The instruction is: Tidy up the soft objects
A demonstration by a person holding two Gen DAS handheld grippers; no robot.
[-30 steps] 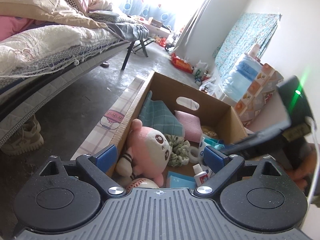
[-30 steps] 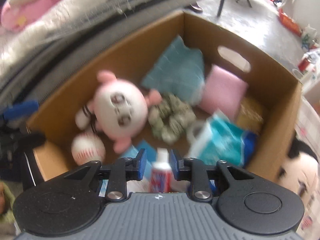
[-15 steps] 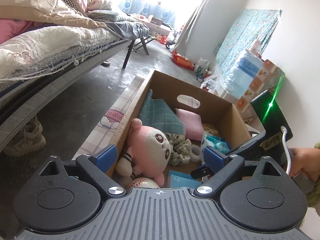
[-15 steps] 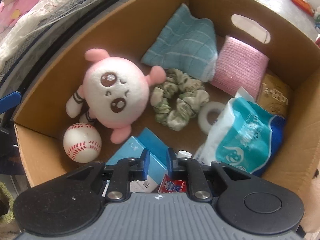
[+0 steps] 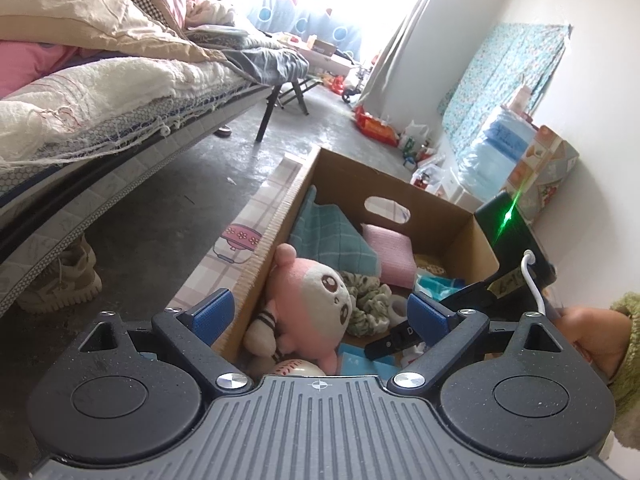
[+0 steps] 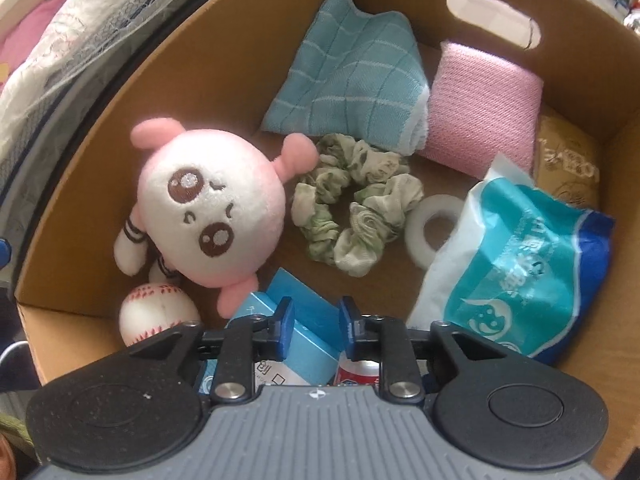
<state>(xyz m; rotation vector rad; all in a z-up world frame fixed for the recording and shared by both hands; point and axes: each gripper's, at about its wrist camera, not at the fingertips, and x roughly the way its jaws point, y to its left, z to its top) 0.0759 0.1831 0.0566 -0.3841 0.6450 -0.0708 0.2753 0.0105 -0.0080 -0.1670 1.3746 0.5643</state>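
Since a second ago the right tongs (image 6: 314, 330) have dropped deeper into the cardboard box (image 6: 120, 92) and, just reopened to a narrow empty gap, hang over the blue carton (image 6: 308, 334) and red-capped tube (image 6: 358, 372). The pink plush (image 6: 208, 208) lies just left beside the baseball (image 6: 158, 312), so a straight descent would likely pinch hard packaging instead. The left tongs (image 5: 320, 316) wait spread wide at the box's near rim; scrunchie (image 6: 356, 208), teal cloth (image 6: 352, 76) and tissue pack (image 6: 516, 280) crowd the rest.

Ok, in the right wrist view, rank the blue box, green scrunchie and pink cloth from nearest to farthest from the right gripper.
1. Blue box, right under the right gripper.
2. Green scrunchie, mid-box, beside the plush.
3. Pink cloth, against the far wall under the handle cutout.
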